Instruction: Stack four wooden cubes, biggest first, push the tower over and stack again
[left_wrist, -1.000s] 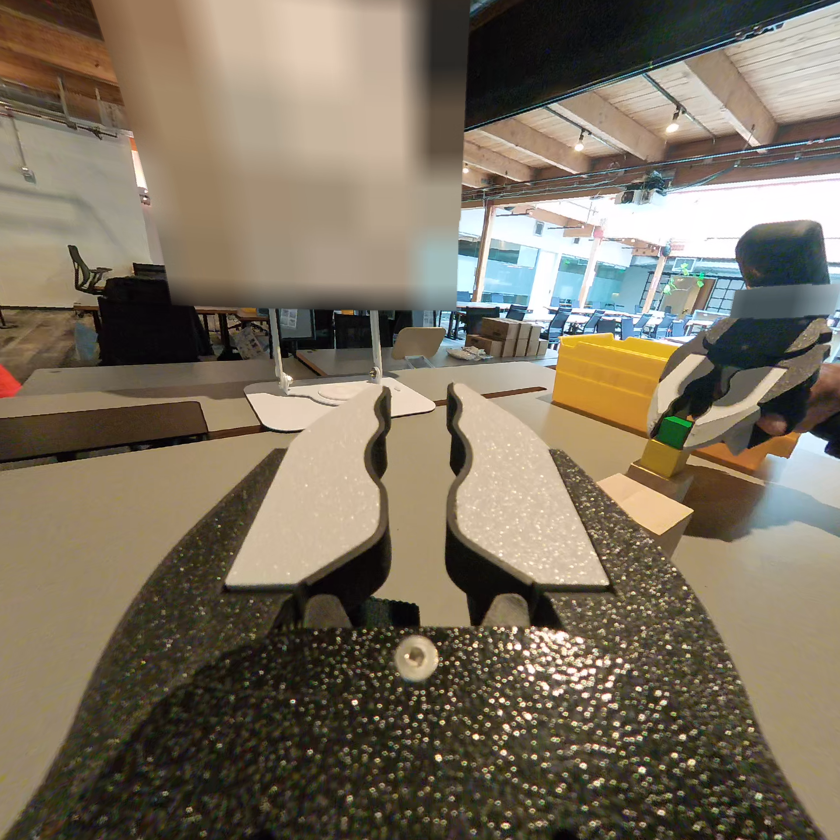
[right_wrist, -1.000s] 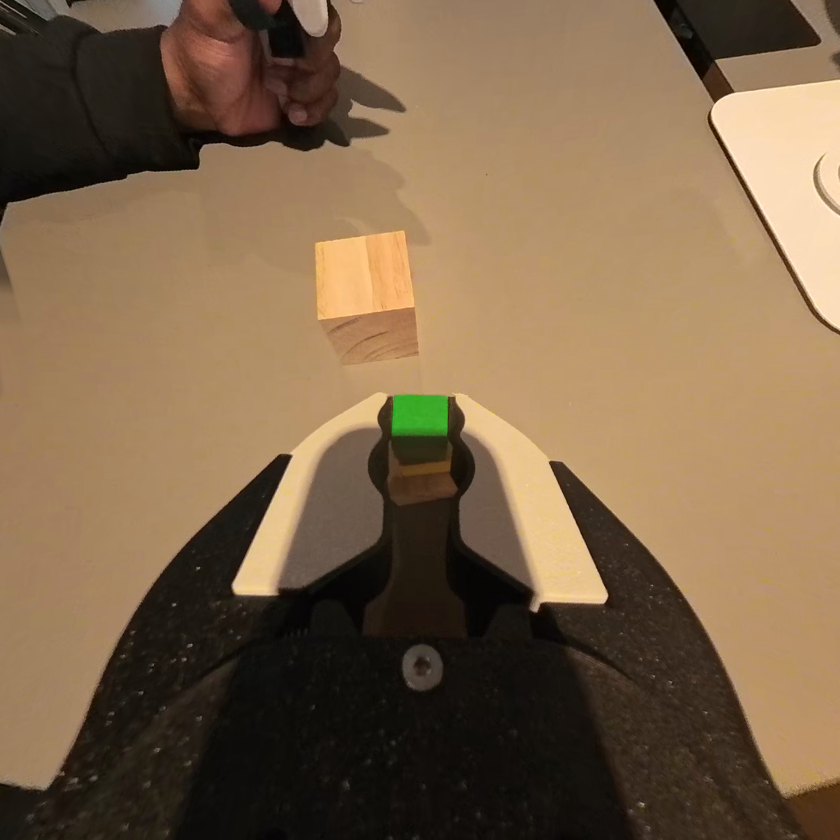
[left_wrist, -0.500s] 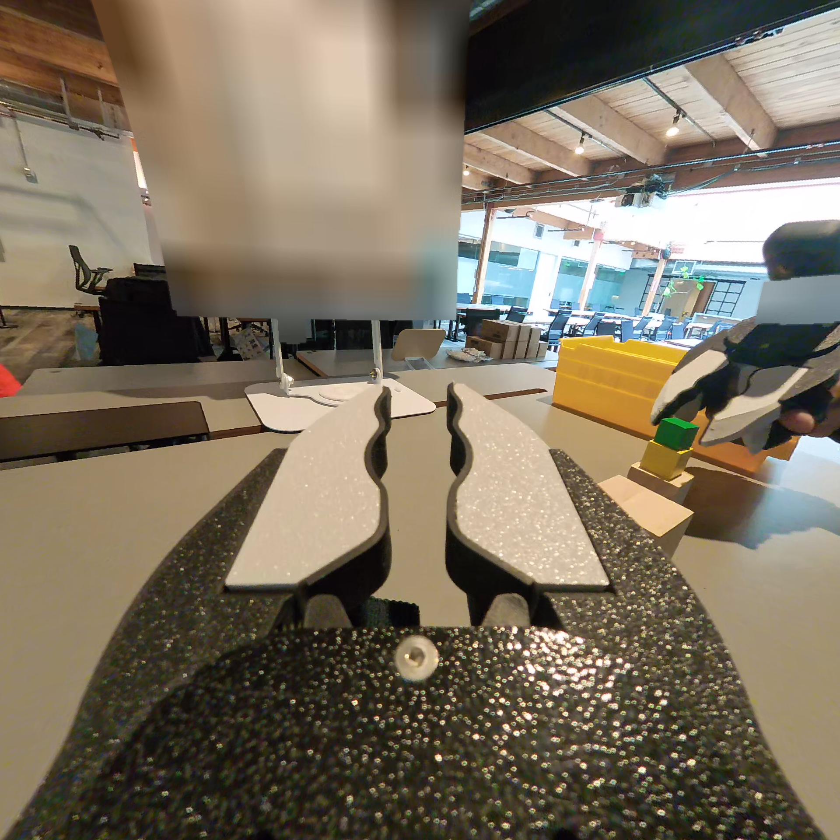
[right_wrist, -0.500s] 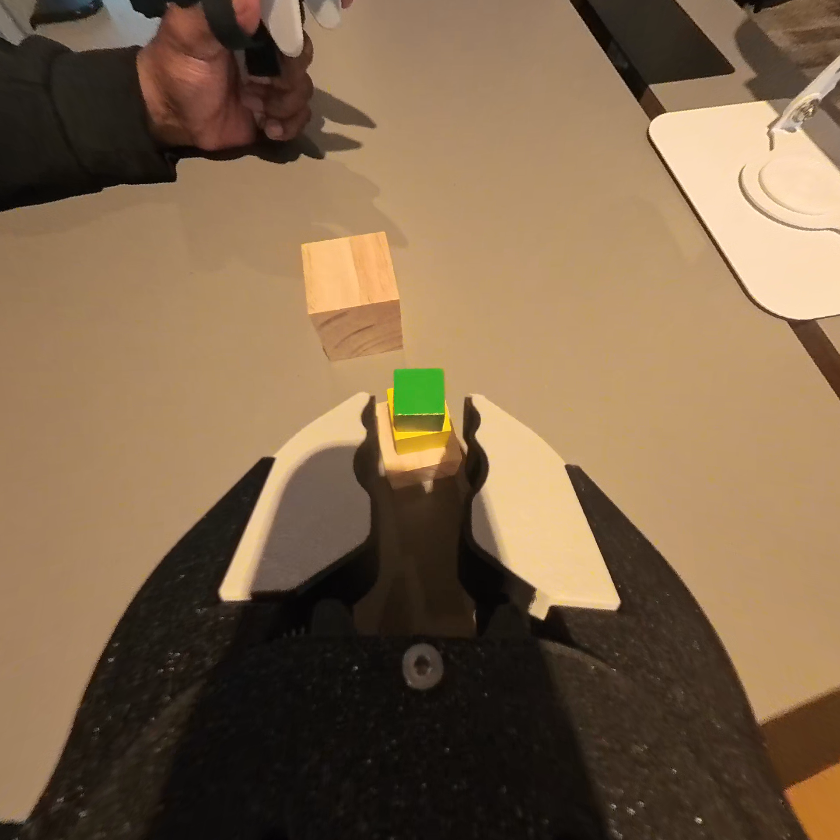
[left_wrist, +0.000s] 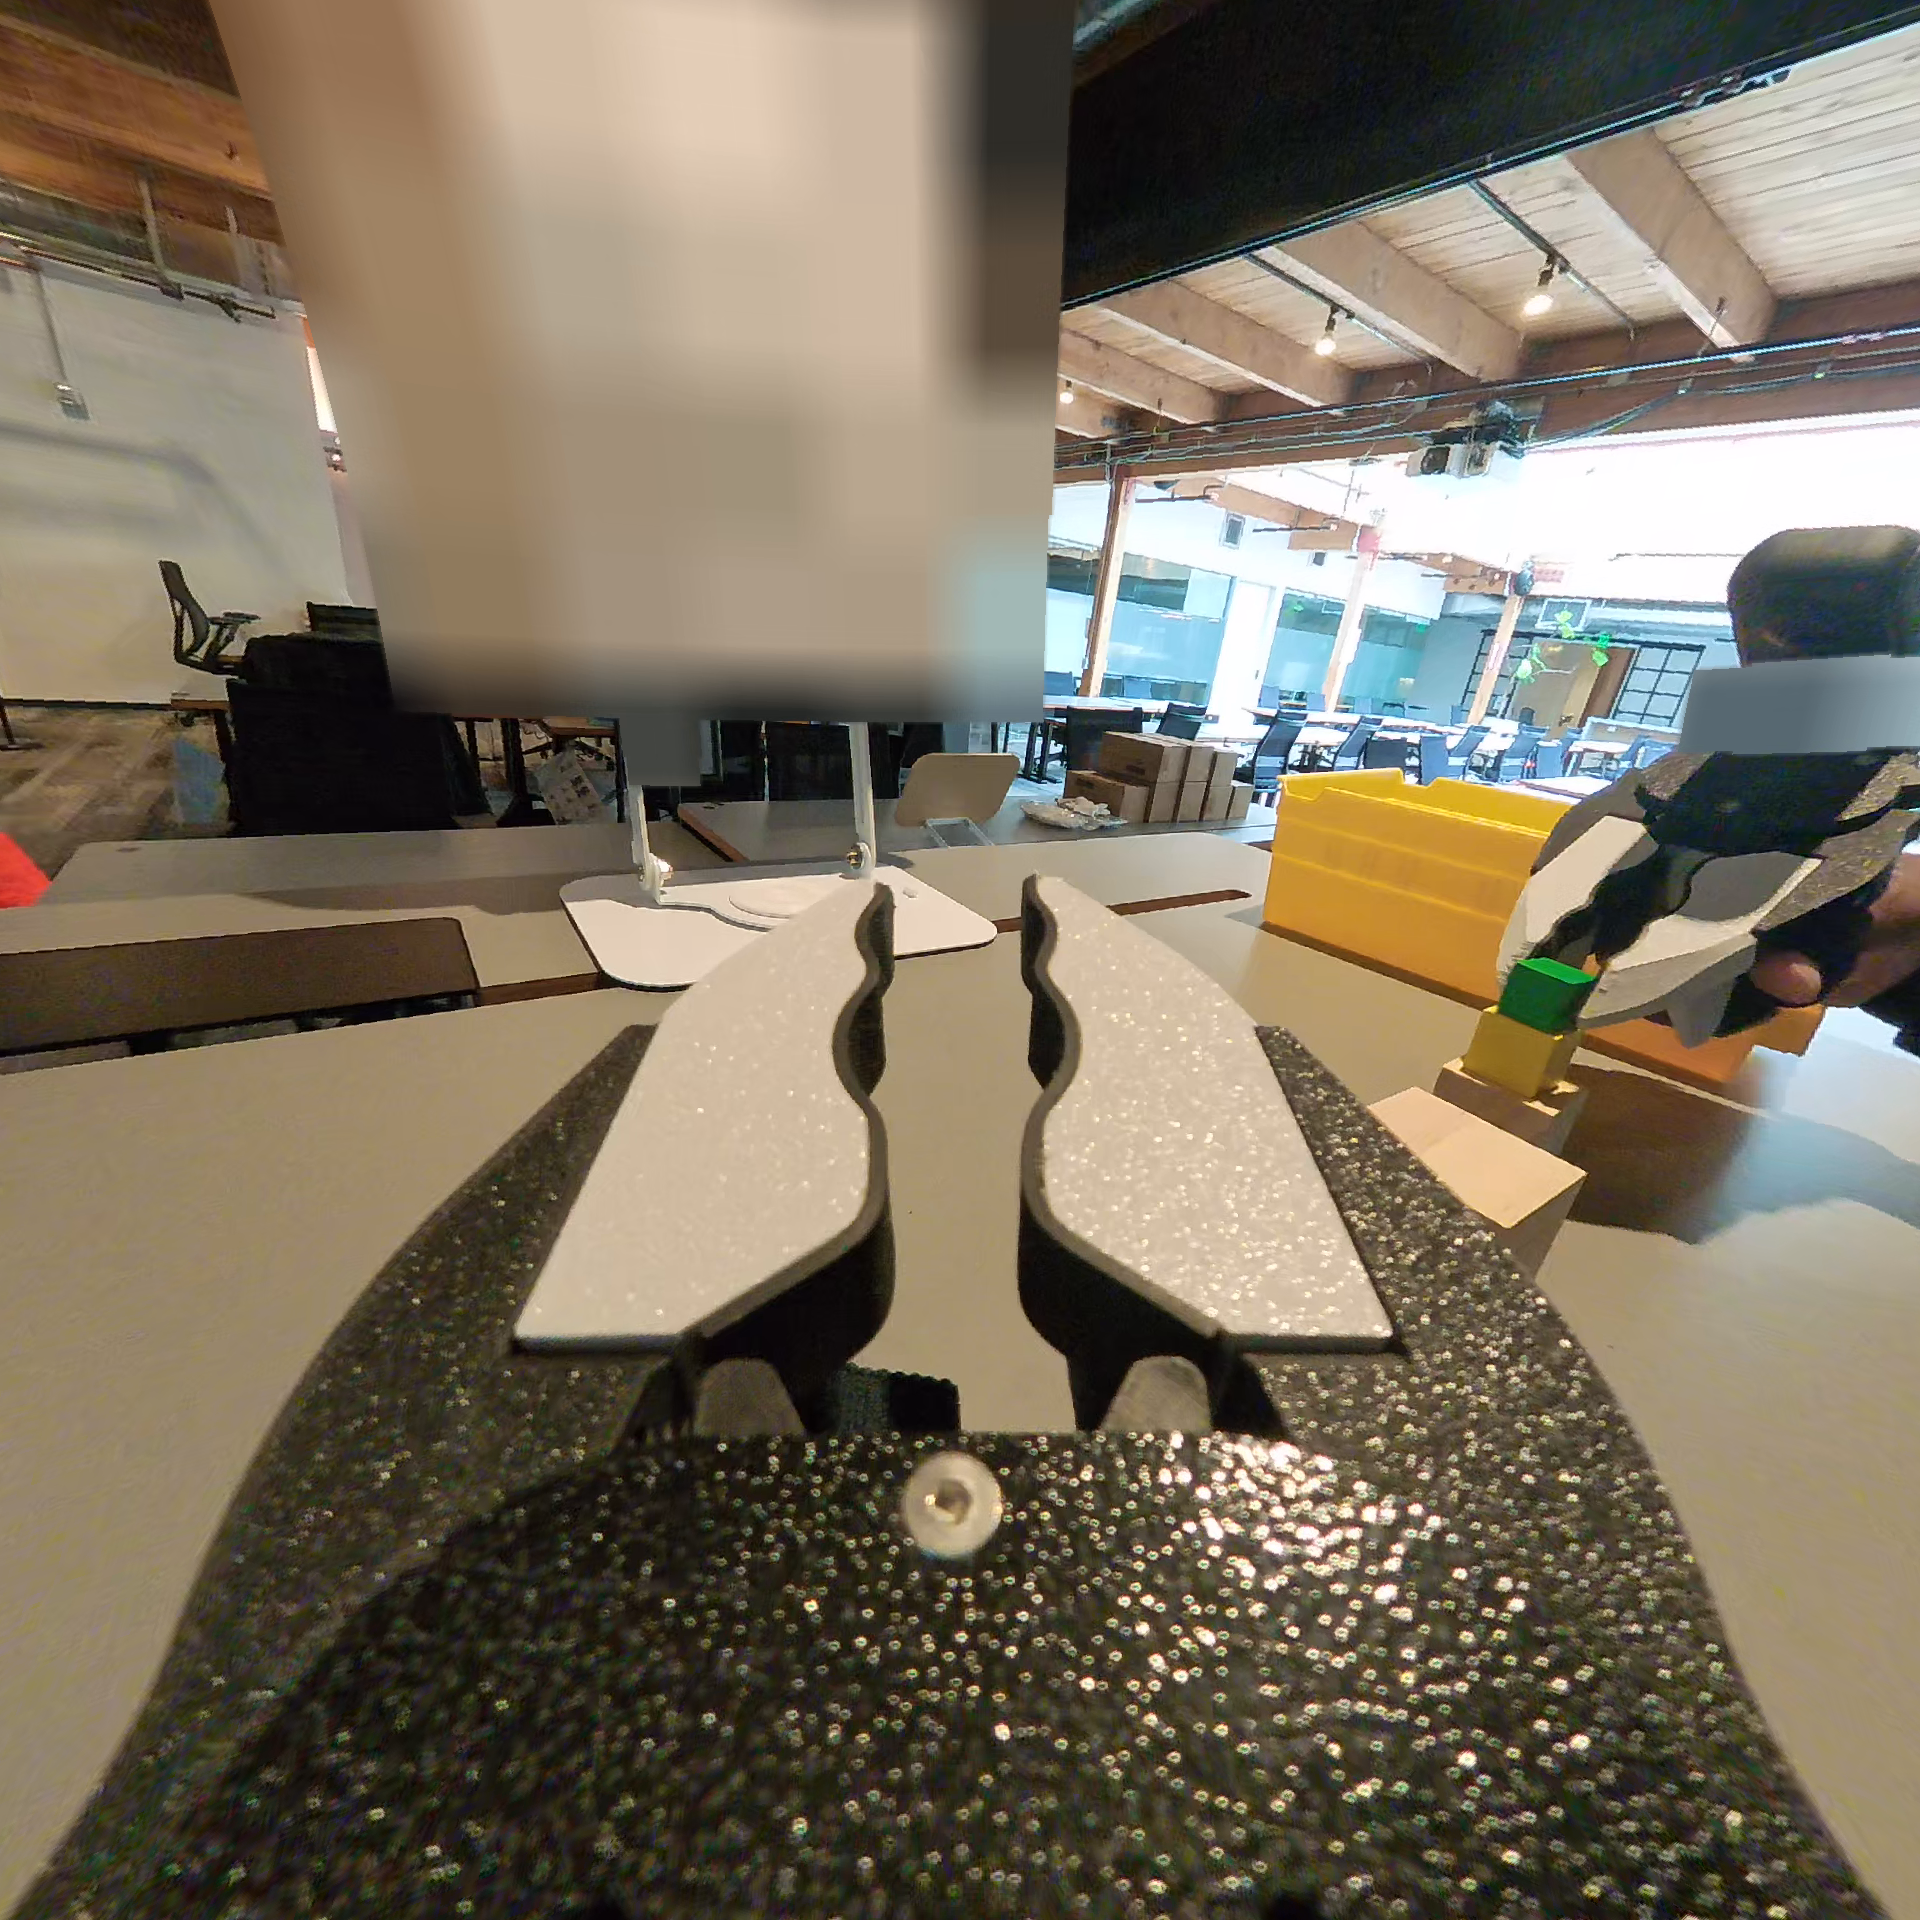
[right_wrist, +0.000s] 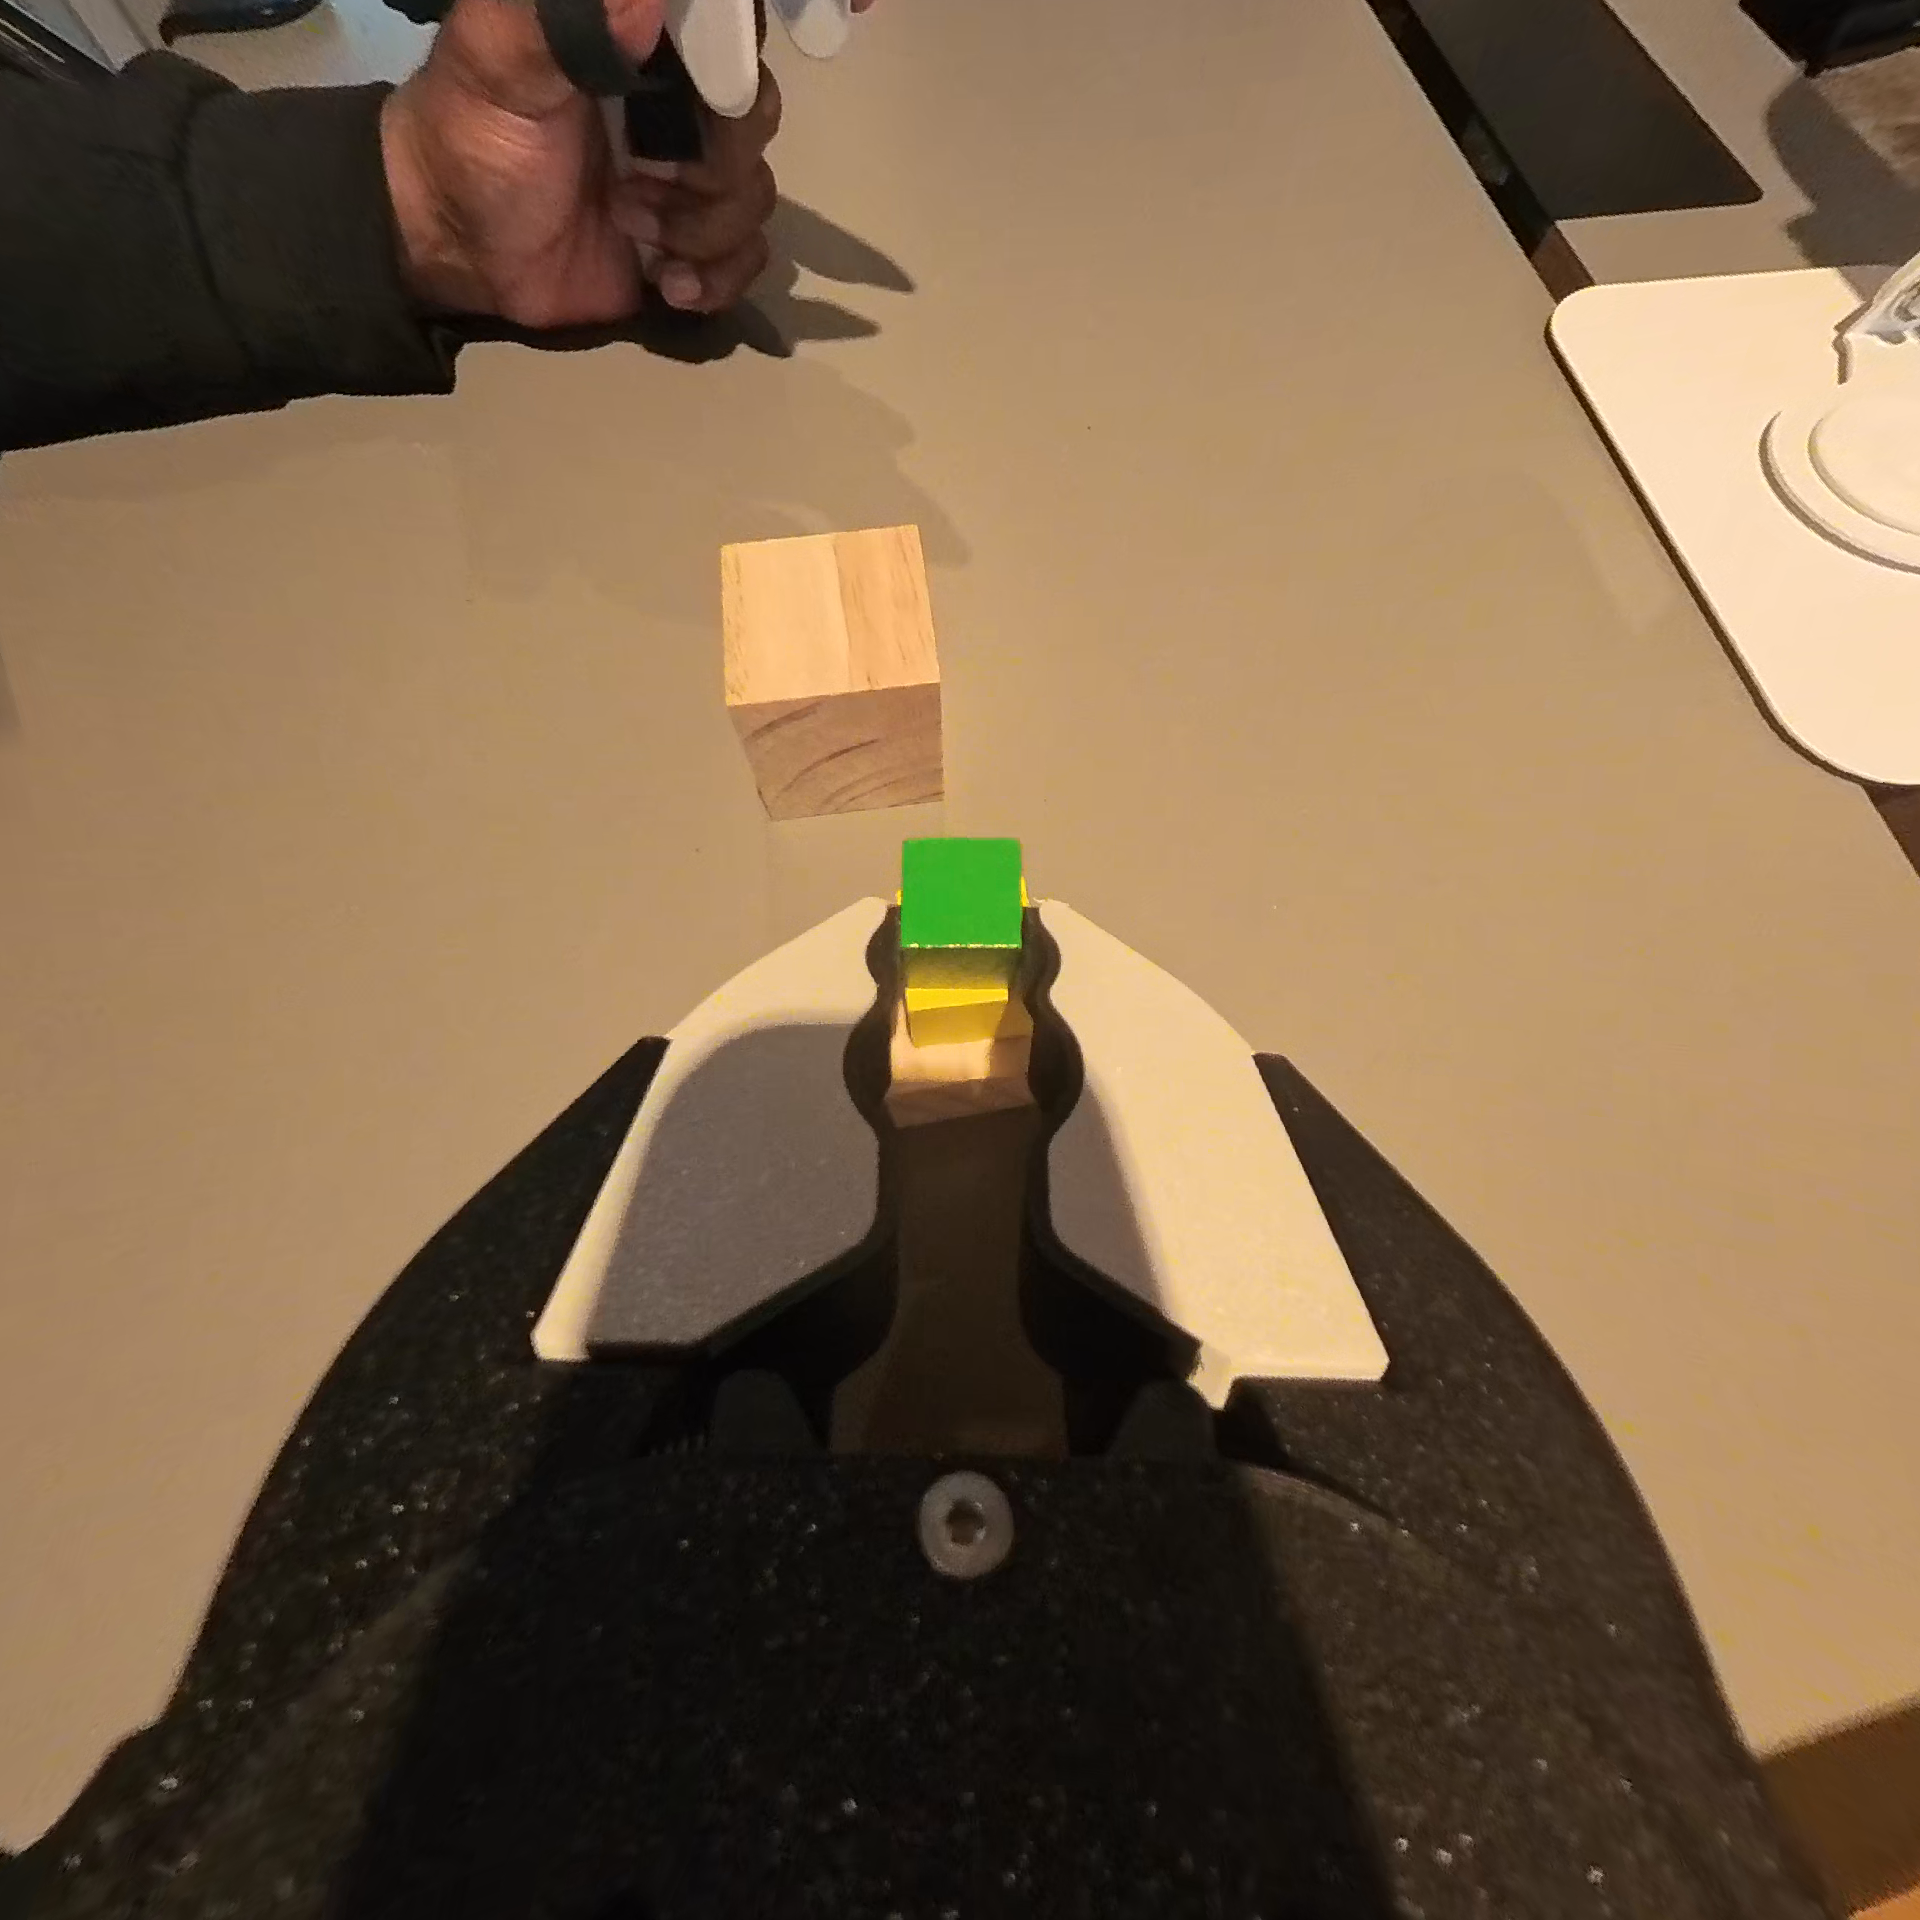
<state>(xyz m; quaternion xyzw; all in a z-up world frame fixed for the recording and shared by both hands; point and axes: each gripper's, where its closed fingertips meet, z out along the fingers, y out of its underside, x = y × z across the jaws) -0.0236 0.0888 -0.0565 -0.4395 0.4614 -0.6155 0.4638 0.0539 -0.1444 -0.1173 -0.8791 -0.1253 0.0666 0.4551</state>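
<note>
A small tower stands on the grey table: a green cube (right_wrist: 961, 894) on a yellow cube (right_wrist: 951, 1013) on a small wooden cube (right_wrist: 956, 1091). The biggest wooden cube (right_wrist: 831, 644) stands alone just beyond it. My right gripper (right_wrist: 961, 914) hangs over the tower, jaws slightly apart on either side of the green cube, with thin gaps showing. In the left wrist view the tower's green cube (left_wrist: 1548, 987), the big cube (left_wrist: 1475, 1164) and the right gripper (left_wrist: 1569, 982) show at the right. My left gripper (left_wrist: 956, 914) is open and empty, level over the table.
A yellow bin (left_wrist: 1382, 894) stands behind the tower. A white stand base (left_wrist: 779, 914) lies at the far side, also in the right wrist view (right_wrist: 1714, 468). A hand holds the left gripper (right_wrist: 675, 104) beyond the big cube. The table edge (right_wrist: 1870, 1766) is near. Tip to tip, the grippers are about 25 cm apart.
My right gripper let go of the green cube, opened and rose, then came back down with its jaws narrower around the cube. The left gripper has not moved.
</note>
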